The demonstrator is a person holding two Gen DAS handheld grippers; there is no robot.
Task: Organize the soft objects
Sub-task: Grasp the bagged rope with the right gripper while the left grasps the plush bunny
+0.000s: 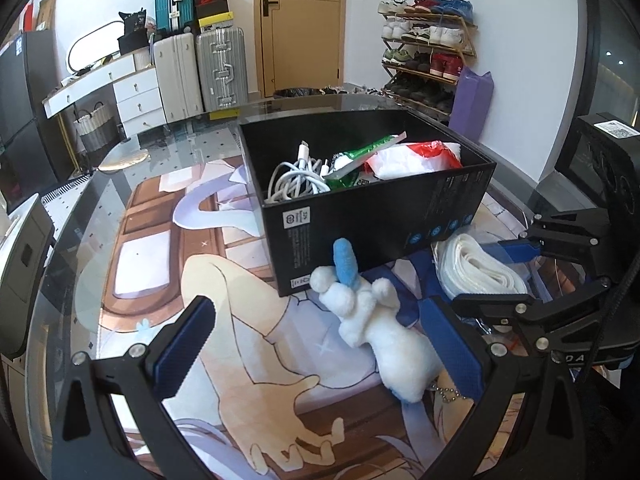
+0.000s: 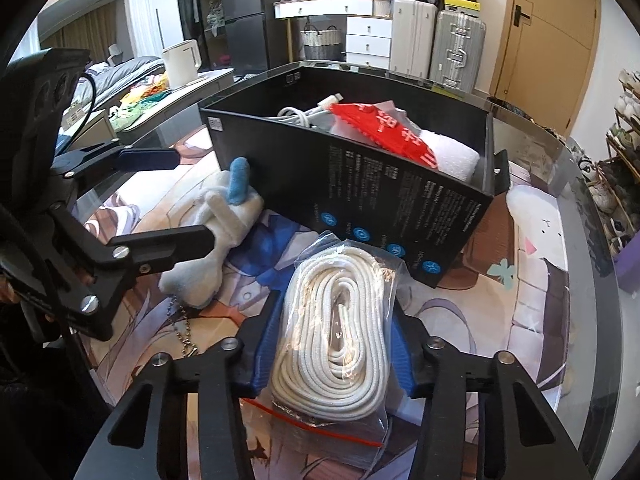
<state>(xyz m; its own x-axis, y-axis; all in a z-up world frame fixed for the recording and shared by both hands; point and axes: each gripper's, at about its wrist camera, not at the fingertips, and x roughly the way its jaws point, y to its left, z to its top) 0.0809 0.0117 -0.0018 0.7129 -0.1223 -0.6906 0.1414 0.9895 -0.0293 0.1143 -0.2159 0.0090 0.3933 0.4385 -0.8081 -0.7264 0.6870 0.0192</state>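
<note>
My left gripper (image 1: 324,352) hovers over the table (image 1: 120,216) with its jaws spread wide and gripping nothing; the white plush toy (image 1: 384,340) lies between them, close against the right-hand blue pad. The toy's blue tip leans on the near corner of the black box (image 1: 376,216), which I take as my landmark. Inside the box, from left to right, sit a coil of white cable (image 1: 296,178), a green packet (image 1: 360,160) and a red-and-white bag (image 1: 420,154). Just right of the toy, in front of the box's long side, lies the clear bag of white cord (image 2: 340,328) (its red zip strip lies nearest my wrist). My right gripper (image 2: 332,348) has its jaws closed in on that bag, both blue pads pressed to its sides. A bead chain (image 2: 182,328) trails from the toy toward me.
</note>
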